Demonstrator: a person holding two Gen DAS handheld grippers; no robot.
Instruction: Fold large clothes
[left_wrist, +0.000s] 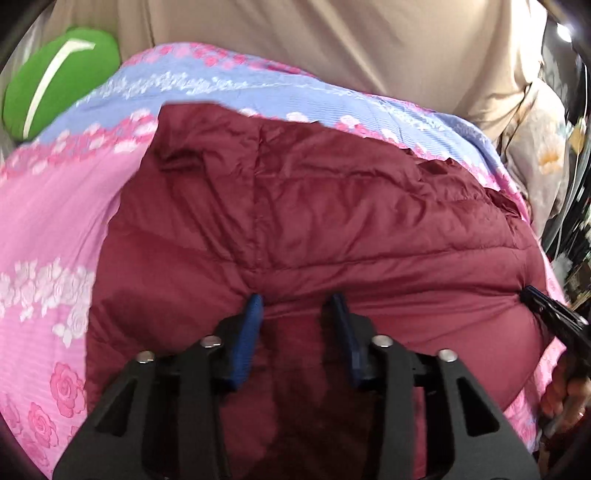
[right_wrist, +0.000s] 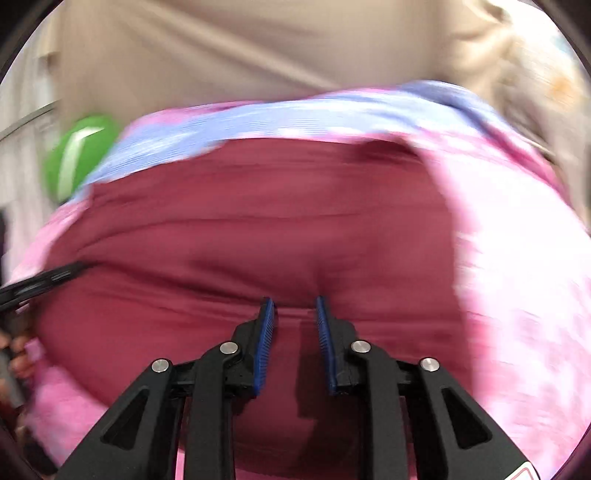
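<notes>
A beige curtain (left_wrist: 295, 40) hangs across the background, and in front of it lies a bed covered by a pink and lilac floral sheet (left_wrist: 48, 206). A green cushion (left_wrist: 55, 77) with a white stripe sits at the far left corner of the bed, partly tucked behind the sheet's edge. A pale fabric with an orange flower print (left_wrist: 546, 155) shows at the right edge of the left wrist view.

The maroon padded jacket (left_wrist: 295, 206) lies spread on the sheet, filling the middle of both views, its quilted surface creased and puffy. In the right wrist view the jacket (right_wrist: 258, 221) and the sheet (right_wrist: 517, 277) are blurred.

The left gripper (left_wrist: 297, 301) is at the near edge of the jacket, its 2 blue-padded fingers set apart with a raised fold of maroon fabric bunched between their tips. Whether the pads truly clamp that fold cannot be told. The right gripper (right_wrist: 295, 302) sits likewise at the near hem, its fingers (right_wrist: 266, 325) parted with a narrower gap, and a ridge of fabric rises just between the tips; the grip cannot be confirmed there either.

In the left wrist view the right gripper (left_wrist: 535, 297) meets the jacket's right edge, where the fabric puckers.
</notes>
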